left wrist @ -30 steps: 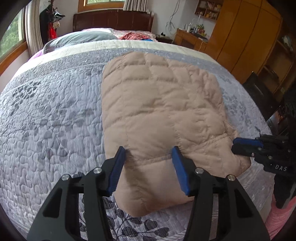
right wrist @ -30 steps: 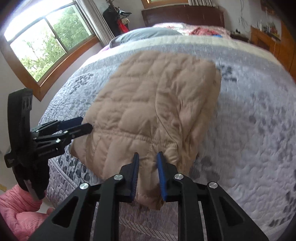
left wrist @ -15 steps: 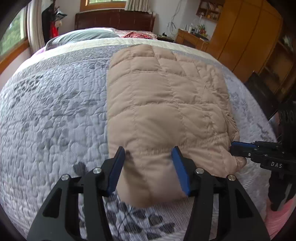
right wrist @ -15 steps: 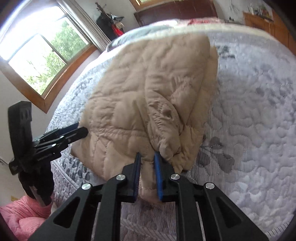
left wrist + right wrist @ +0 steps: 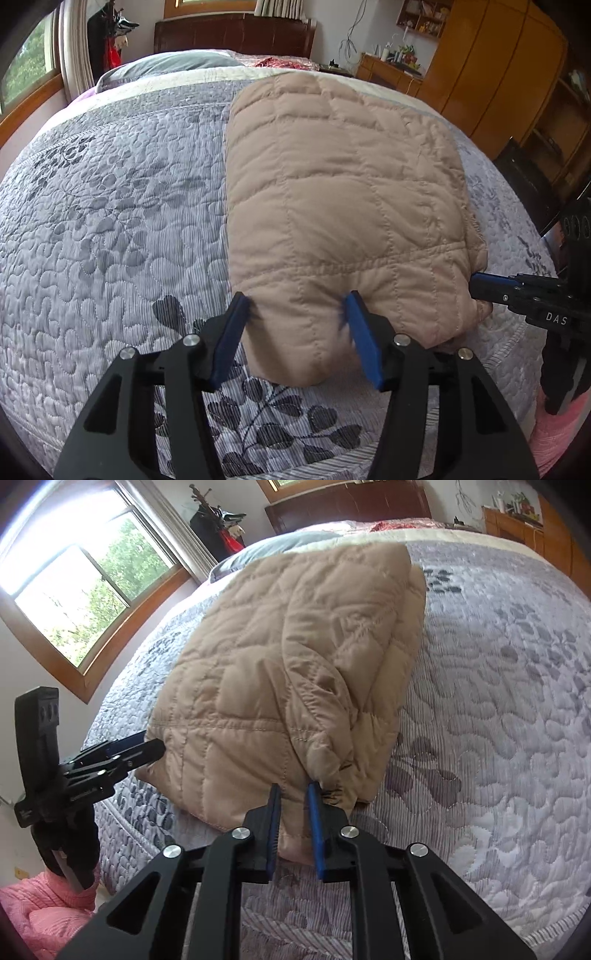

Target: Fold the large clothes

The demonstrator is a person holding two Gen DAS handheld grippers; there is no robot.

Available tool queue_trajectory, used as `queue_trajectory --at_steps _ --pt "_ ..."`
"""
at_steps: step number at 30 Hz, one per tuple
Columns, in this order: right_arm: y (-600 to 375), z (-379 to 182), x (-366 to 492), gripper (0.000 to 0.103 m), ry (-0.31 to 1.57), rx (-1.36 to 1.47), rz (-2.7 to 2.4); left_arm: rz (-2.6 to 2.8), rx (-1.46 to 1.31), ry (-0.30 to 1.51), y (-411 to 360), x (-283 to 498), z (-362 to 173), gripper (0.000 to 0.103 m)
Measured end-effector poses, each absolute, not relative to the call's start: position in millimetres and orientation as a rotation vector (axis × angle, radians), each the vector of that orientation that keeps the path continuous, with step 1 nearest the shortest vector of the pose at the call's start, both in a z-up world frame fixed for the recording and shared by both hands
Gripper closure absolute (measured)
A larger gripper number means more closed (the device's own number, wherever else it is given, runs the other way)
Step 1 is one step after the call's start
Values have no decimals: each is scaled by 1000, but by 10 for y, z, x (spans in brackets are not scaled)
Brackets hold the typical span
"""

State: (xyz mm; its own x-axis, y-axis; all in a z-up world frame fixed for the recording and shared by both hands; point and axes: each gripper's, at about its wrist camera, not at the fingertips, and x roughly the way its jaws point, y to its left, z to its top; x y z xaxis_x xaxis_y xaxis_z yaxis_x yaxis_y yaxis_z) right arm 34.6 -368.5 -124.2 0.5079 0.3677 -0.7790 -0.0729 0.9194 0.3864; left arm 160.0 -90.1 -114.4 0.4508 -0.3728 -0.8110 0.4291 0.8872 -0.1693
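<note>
A tan quilted jacket point(image 5: 332, 192), folded into a rough rectangle, lies on the bed with its hem towards me. My left gripper point(image 5: 297, 314) is at the near left of the hem. A thick fold fills the gap between its blue pads, and the jaws are opening slightly. My right gripper point(image 5: 293, 797) pinches the near right corner of the jacket point(image 5: 277, 657), where the folded-in layers bunch, and its jaws are closing on the fabric. Each gripper also shows in the other's view: the right gripper point(image 5: 480, 284) at the jacket's right corner, the left gripper point(image 5: 147, 747) at its left edge.
The grey-lilac quilted bedspread point(image 5: 110, 221) spreads wide to the left and beyond the jacket. A grey pillow point(image 5: 166, 64) and dark headboard point(image 5: 232, 35) lie at the far end. A wooden wardrobe point(image 5: 498, 74) stands to the right and a window point(image 5: 92, 572) to the left. A pink sleeve point(image 5: 44, 915) is at the bed's near edge.
Both grippers have sunk towards the bed with the hem, and the jacket now lies flatter and smoother. The right gripper's jaws have narrowed on the fabric.
</note>
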Motion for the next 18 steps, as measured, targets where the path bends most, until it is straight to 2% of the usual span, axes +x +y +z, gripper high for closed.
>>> queue_trajectory --at_steps 18 --pt "-3640 -1401 407 90 1029 318 263 -511 59 991 -880 1637 -1288 43"
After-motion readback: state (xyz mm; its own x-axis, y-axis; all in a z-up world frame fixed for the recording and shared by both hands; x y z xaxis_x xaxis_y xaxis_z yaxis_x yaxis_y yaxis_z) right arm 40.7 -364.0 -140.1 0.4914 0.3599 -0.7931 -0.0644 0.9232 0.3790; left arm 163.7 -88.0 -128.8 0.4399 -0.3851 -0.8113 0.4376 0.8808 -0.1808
